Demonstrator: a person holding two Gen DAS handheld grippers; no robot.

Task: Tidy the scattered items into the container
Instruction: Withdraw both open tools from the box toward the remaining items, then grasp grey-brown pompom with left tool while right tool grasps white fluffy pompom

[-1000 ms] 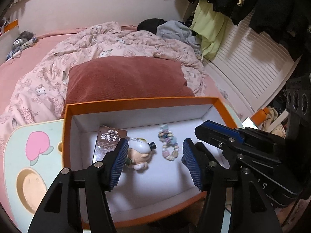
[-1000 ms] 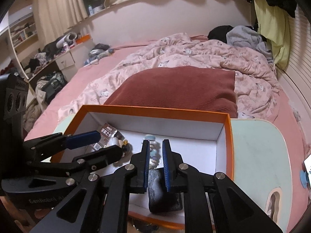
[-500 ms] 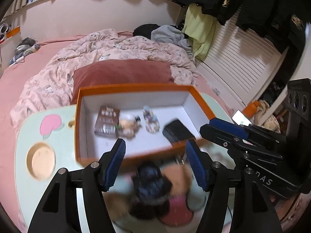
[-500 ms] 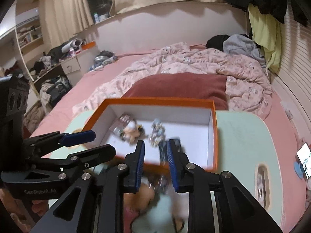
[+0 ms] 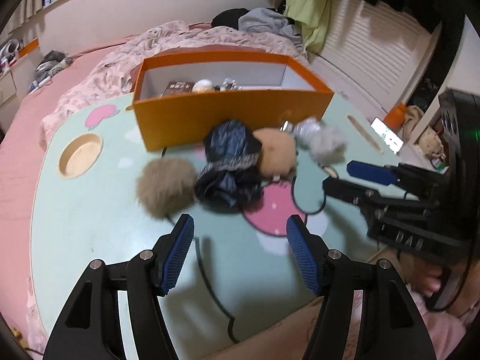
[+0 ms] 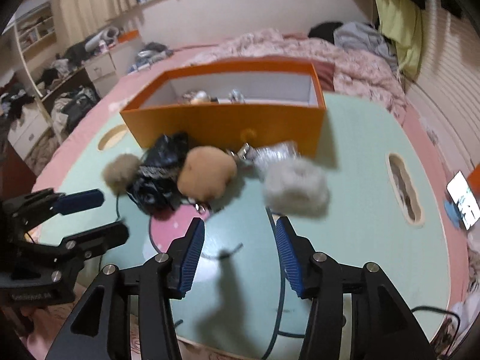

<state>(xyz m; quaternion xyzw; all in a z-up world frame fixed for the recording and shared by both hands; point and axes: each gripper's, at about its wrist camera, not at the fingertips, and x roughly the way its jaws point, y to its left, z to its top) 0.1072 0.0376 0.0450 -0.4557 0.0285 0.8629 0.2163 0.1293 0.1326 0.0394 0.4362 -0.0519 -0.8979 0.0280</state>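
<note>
So both claws are hanging over the near part of the pale green bench [image 5: 90,210], and neither one has anything in it. The left claw [image 5: 238,253] sits roughly half open with just bare bench and a thin dark cable [image 5: 210,276] showing between its blue pads. The right claw [image 6: 240,255] is in the middle of spreading its jaws, nothing between them either. The scattered stuff is all bunched up ahead of the claws, between them and the orange box [image 5: 234,114]: a fluffy grey-brown pompom [image 5: 165,189] just ahead and a bit left of the left claw, a crumpled dark blue-black bundle [image 5: 231,162] next to it, a tan plush ball [image 6: 207,174] touching that bundle, and a pale grey fluffy piece [image 6: 295,192] sitting just ahead of the right claw's right finger. Something silvery [image 6: 274,150] lies right against the box's front wall, too blurry to say what. Inside the box there's already a small brown booklet [image 5: 179,87], a little round figure [image 5: 204,85] and a beaded thing [image 5: 229,84], lined up toward the left end. Box sits at the far edge of the bench, with the bed [image 6: 345,57] behind it.
</note>
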